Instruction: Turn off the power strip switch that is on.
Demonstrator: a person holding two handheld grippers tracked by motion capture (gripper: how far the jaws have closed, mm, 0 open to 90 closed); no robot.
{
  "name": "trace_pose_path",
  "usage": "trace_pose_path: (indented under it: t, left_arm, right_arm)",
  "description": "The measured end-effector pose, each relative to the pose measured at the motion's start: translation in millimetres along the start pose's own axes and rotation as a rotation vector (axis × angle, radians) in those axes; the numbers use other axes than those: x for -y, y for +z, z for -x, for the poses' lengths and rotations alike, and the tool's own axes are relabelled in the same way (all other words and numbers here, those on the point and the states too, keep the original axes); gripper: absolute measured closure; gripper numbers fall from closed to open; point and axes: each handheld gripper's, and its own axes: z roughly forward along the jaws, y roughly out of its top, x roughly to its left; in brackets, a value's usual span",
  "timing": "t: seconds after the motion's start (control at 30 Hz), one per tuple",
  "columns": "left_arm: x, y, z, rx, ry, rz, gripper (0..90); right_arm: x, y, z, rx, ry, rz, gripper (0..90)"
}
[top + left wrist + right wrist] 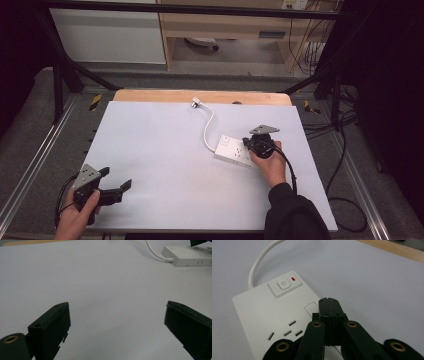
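Note:
A white power strip lies right of the table's middle, and its white cable curves back to a plug near the far edge. My right gripper hovers over the strip's right end with its jaws shut and nothing between them. In the right gripper view the shut tips sit over the strip, just short of its power button and red light. My left gripper rests at the front left, open and empty, pointing toward the strip.
A pale sheet covers the table, with a wooden strip showing along the far edge. Metal frame rails run down both sides. Black cables lie on the floor to the right.

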Motion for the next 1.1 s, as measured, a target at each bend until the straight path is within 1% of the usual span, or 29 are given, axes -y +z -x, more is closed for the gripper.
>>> trace_pose_path:
  t: [0.7,1.1]
  left_arm:
    - [0.1,0.1,0.1,0.0,0.002,-0.002,6.7]
    - [0.1,0.1,0.3,0.0,0.002,-0.002,6.7]
  right_arm:
    - [1.7,2.1,-2.5,0.003,-0.014,0.01,90.0]
    - [2.5,2.5,-3.0,0.006,-0.013,0.016,90.0]
